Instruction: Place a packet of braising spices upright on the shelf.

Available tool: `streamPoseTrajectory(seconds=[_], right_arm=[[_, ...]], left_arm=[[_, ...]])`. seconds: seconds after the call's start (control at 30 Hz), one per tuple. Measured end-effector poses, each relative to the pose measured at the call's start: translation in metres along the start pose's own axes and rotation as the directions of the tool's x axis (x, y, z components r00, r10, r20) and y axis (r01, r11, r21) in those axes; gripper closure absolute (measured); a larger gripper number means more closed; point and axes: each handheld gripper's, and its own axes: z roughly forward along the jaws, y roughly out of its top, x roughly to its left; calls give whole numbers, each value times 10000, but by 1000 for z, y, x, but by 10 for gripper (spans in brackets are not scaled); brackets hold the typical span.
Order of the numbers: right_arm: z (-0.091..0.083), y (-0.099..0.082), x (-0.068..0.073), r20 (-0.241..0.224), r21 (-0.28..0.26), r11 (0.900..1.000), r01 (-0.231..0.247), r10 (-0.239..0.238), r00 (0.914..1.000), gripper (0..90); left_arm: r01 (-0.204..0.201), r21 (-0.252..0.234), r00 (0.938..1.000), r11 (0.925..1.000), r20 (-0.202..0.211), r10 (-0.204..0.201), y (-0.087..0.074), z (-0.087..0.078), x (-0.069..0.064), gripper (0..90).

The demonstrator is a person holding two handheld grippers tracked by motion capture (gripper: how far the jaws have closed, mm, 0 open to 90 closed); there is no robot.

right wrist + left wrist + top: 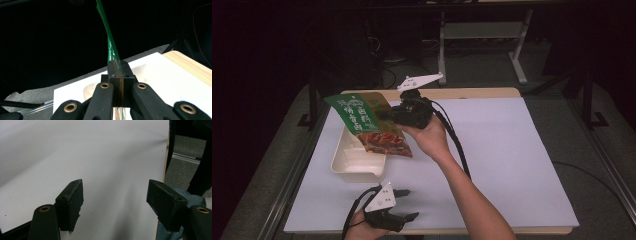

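Green and red foil packet (369, 124) hangs in the air above the cream plastic tray (357, 160), pinched along one edge by the right gripper (388, 115). In the right gripper view the two jaws are pressed flat together on the thin green film (110, 42), which rises edge-on from between them; an edge grip like this suits a limp, flat pouch that offers no body to clamp. The packet tilts, its green end up and to the left, its red end down toward the tray's right rim. Whether the lower corner touches the tray I cannot tell.

The tray sits on the white sheet (512, 160) that covers the table, at its left side, with one corner pointing toward the person. Judgement: the packet is held over the tray because it is either going in or coming out; the pictures alone do not settle which.

Left gripper (404, 205) rests low at the near edge of the table, well apart from tray and packet. Its jaws stand wide apart over bare white sheet (100, 157), nothing between them. Judgement: it is parked out of the way, free to steady the tray if the light tray slides.
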Motion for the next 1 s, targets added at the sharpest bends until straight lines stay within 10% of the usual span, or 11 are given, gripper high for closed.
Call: streamPoseTrajectory(seconds=[1.0], right_arm=[[79, -12, 9, -466, 124, 9977, -672, 677, 9966, 898]], left_arm=[[-134, -9, 9999, 9999, 7, 134, 1, 0, -2, 276]])
